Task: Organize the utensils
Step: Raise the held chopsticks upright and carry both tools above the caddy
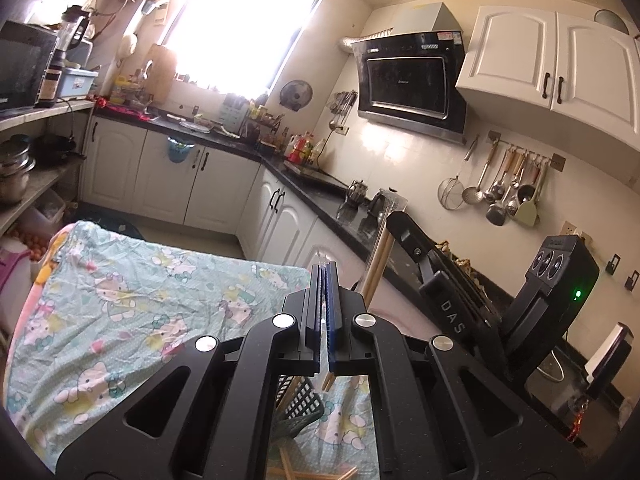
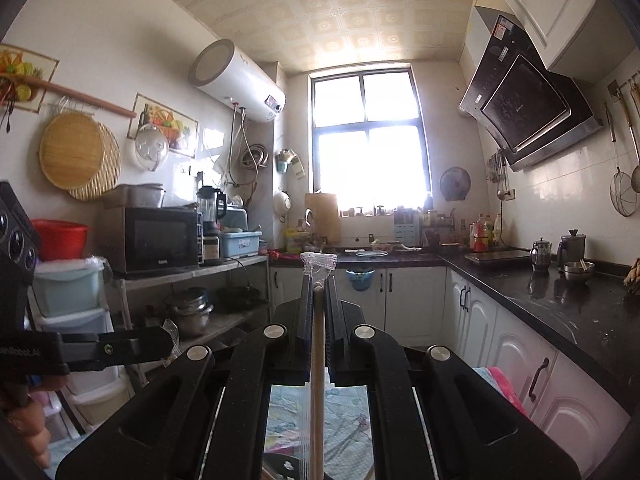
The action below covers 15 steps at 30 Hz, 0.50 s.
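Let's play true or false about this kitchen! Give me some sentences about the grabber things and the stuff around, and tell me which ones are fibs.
1. The right gripper holds wooden chopsticks in a clear wrapper. True.
2. The left gripper has its jaws wide open. False: they are shut, with a bit of clear plastic poking out.
3. The tablecloth has cartoon cats on it. True.
4. The bucket beside the microwave is green. False: it is red.
5. Ladles hang on the wall. True.

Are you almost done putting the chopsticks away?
Not yet. Nothing looks put away so far. The right gripper is shut on wooden chopsticks in a clear wrapper. The left gripper pinches clear plastic. A dark basket waits on the cloth below.
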Motion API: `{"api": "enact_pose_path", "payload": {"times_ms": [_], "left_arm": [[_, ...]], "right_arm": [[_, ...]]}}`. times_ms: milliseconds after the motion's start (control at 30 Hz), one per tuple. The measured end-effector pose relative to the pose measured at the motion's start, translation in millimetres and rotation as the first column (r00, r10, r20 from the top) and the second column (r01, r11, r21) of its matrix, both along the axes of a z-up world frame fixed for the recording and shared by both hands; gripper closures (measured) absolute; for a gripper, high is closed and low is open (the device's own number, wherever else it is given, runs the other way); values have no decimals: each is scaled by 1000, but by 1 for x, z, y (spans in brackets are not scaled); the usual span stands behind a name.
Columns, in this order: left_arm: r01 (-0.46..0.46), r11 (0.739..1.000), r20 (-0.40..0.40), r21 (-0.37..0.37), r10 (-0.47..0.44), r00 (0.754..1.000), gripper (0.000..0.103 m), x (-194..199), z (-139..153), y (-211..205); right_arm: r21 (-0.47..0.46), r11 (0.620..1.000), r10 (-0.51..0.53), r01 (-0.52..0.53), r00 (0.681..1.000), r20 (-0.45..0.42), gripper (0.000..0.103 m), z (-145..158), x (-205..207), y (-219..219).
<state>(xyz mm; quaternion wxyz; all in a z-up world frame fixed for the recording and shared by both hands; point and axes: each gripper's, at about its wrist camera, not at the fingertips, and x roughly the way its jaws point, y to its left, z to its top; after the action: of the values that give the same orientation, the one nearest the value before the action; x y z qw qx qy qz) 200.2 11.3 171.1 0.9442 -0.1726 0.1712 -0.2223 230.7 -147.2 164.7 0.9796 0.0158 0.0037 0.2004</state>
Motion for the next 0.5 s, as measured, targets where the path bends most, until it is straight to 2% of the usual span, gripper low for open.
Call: {"api": "enact_pose_path", "payload": {"times_ms": [500], "left_arm": [[-9, 1000, -49, 15, 10, 999, 103, 10, -34, -8]], "right_arm": [[-1, 999, -42, 42, 999, -32, 97, -44, 16, 3]]}}
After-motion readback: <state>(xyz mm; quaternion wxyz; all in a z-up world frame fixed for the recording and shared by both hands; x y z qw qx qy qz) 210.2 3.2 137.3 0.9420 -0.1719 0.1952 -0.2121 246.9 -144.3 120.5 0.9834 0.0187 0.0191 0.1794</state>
